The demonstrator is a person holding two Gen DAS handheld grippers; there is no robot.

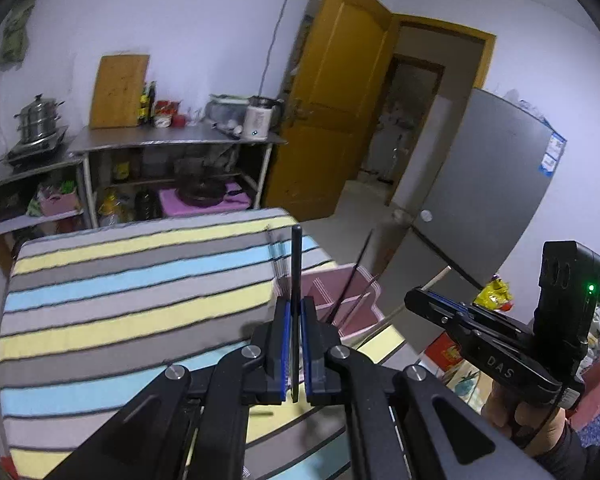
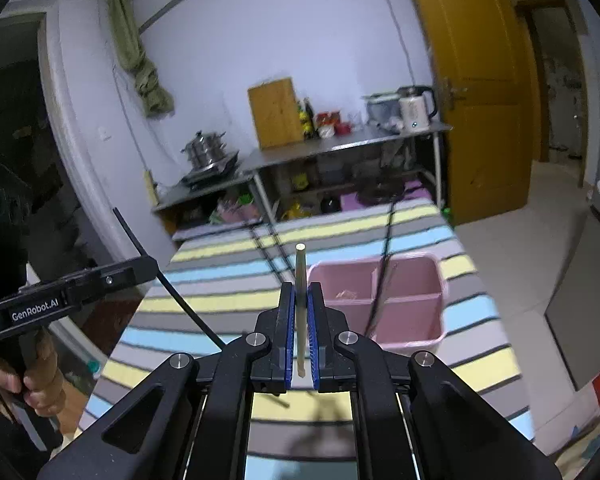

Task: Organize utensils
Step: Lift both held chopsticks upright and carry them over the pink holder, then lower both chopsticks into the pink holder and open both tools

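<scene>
Left gripper [image 1: 295, 344] clamped on thin black matte chopstick [image 1: 295, 264]; right gripper [image 2: 300, 332] clamped on pale round wooden chopstick [image 2: 300, 280]. Pink plastic divided bin [image 2: 404, 300] centre-right on striped woven cloth [image 2: 227, 272].

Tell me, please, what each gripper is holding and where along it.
The left gripper clamps a black chopstick near its lower end; the right gripper clamps a pale wooden chopstick near its lower end.

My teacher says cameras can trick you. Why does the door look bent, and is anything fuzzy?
Left wrist view: the fisheye lens bows the yellow door and darkens the picture's corners; the shelf looks slightly soft, while the black chopstick in the left gripper looks sharp. Right wrist view: same bending; the pink box is a little blurry, and the pale chopstick in the right gripper is clearer.
</scene>
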